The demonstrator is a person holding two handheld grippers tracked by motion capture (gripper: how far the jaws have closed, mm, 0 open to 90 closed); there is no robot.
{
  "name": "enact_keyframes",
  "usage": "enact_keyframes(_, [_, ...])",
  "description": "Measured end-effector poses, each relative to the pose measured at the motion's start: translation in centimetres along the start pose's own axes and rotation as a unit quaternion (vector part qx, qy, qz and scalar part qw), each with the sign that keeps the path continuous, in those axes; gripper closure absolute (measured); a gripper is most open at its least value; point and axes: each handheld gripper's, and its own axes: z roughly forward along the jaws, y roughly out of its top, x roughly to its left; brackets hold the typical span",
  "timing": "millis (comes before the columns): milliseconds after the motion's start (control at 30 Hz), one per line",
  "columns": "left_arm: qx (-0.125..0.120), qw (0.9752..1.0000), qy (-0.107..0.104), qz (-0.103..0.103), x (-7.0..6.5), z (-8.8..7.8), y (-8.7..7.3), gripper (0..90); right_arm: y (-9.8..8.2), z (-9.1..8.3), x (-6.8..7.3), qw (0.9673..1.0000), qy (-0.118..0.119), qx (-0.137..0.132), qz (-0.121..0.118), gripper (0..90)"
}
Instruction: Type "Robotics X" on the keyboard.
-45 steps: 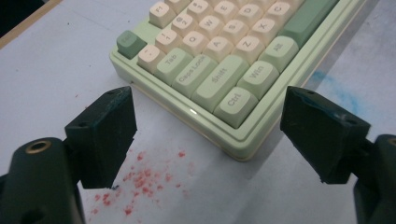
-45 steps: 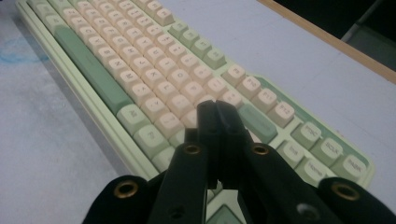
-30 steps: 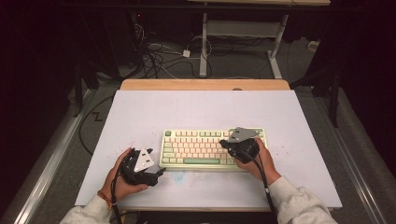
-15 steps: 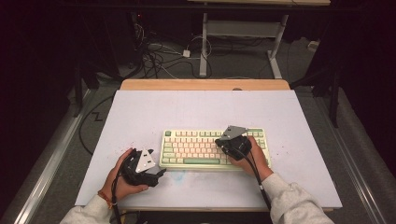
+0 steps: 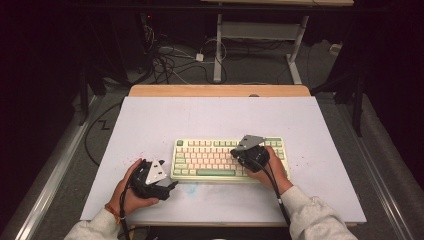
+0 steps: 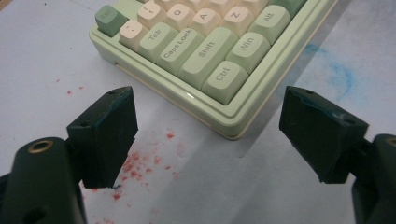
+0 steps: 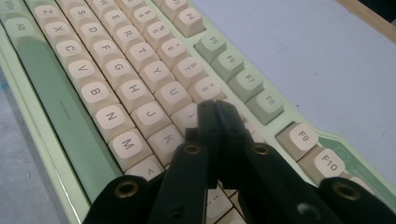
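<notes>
A pale green and cream keyboard (image 5: pixel 215 159) lies on the white table mat (image 5: pixel 220 120), near the front. My right gripper (image 5: pixel 235 152) hovers over the keyboard's right half, its jaws pressed together and empty. In the right gripper view the closed tips (image 7: pixel 215 108) sit over the keys around I and O on the keyboard (image 7: pixel 107 88). My left gripper (image 5: pixel 172 185) rests on the mat just left of the keyboard's front left corner, jaws wide apart. In the left gripper view the Ctrl corner of the keyboard (image 6: pixel 219 74) lies beyond the open gripper (image 6: pixel 210 130), apart from both pads.
Red specks (image 6: pixel 140 163) and a blue smear (image 6: pixel 336 70) mark the mat near the keyboard. A wooden table edge (image 5: pixel 220 90) runs along the back. Cables (image 5: pixel 170 60) and a metal stand (image 5: pixel 260 35) lie on the dark floor beyond.
My right gripper has shifted slightly left over the keyboard. The left gripper has stayed put.
</notes>
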Motion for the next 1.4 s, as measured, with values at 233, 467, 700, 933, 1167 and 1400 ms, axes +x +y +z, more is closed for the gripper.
enact_keyframes(233, [0.000,1.0000,0.004,0.001,0.0,0.0,0.0,18.2,0.1,-0.9,0.0,0.9998,-0.004,-0.020,0.003,88.4])
enact_keyframes(467, [0.002,1.0000,0.005,0.002,0.0,0.0,0.0,18.2,0.1,-2.0,0.0,0.9991,-0.005,-0.041,0.007,82.8])
enact_keyframes(700, [-0.011,0.9999,0.004,-0.010,0.1,-0.2,0.0,20.0,-0.1,-3.3,0.0,0.9978,-0.014,-0.065,0.007,66.7])
enact_keyframes(933, [-0.006,1.0000,0.002,-0.008,0.1,-0.2,0.0,20.0,-0.6,-5.3,-0.1,0.9946,-0.031,-0.098,0.016,48.0])
enact_keyframes(1167, [-0.007,0.9999,-0.008,-0.010,-0.1,-0.2,0.1,20.1,-1.9,-6.9,0.1,0.9912,-0.053,-0.120,0.018,31.8])
enact_keyframes(1400, [-0.007,0.9998,-0.010,-0.013,0.0,-0.2,0.0,20.0,-3.3,-8.1,0.2,0.9890,-0.069,-0.128,0.024,24.9])
